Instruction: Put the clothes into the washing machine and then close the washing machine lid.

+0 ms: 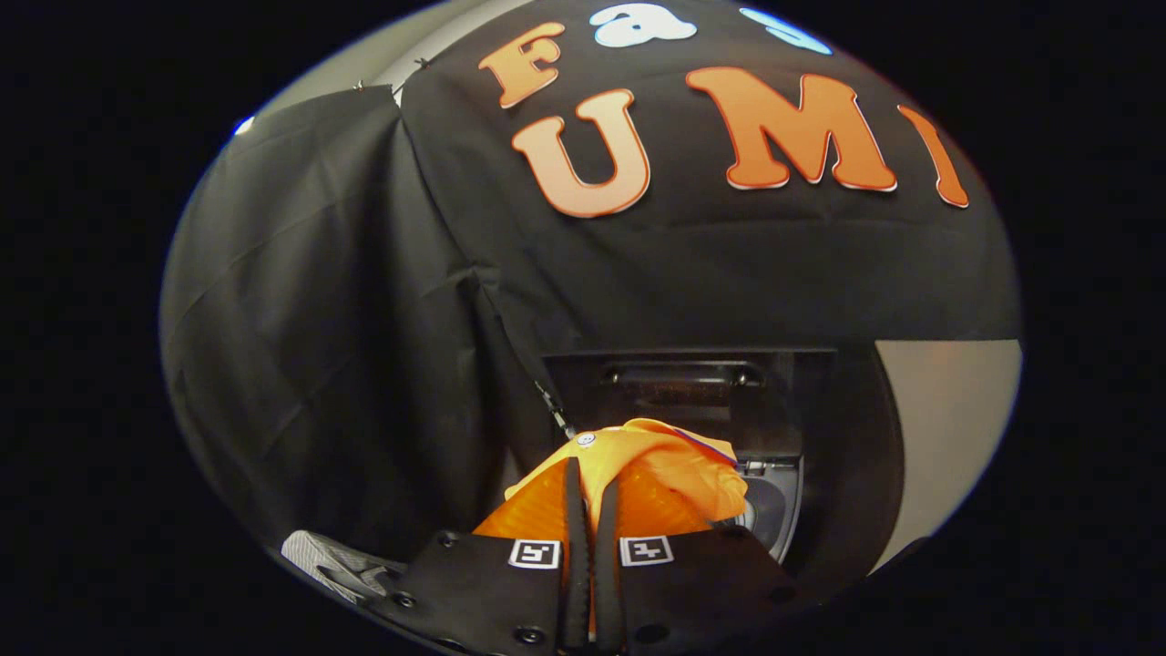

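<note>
Currently gripper (590,497) is clenched on the orange garment (674,474), which bunches between and just ahead of its fingers, carry step in hand; washing machine (774,510) opening sits just beyond, lid (679,387) raised, so next move likely needs advancing over the drum before releasing.

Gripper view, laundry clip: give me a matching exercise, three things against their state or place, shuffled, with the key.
Things:
1. garment
2. lid
3. gripper

States or places:
A. raised open, beyond the garment
B. orange, pinched between the jaws
C. jaws nearly together, clamping cloth

Pairs: 1-B, 2-A, 3-C
</note>
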`<act>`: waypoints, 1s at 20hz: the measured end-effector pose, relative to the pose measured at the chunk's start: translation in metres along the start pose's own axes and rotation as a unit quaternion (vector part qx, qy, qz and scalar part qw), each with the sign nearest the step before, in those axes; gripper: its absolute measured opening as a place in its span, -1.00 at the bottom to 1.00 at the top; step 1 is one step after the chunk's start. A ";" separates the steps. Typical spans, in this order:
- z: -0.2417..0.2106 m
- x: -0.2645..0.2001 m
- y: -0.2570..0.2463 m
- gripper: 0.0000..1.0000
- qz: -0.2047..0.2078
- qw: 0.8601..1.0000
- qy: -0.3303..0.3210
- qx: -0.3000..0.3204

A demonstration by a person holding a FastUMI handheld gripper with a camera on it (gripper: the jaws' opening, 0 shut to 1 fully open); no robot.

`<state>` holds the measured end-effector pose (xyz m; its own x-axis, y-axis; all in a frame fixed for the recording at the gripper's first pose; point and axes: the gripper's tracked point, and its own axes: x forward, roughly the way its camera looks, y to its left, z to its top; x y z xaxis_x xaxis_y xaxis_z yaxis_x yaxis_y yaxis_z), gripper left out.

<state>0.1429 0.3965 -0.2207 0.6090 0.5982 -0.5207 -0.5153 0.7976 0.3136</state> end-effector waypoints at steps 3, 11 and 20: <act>-0.031 0.039 -0.011 -0.79 -0.013 0.999 0.034 0.013; -0.097 0.131 -0.048 -0.79 -0.045 0.992 0.111 0.047; -0.160 0.203 -0.092 -0.79 -0.081 0.981 0.157 0.079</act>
<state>0.2174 0.4325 -0.4817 0.4459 0.4289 -0.7857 -0.3117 0.8972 0.3129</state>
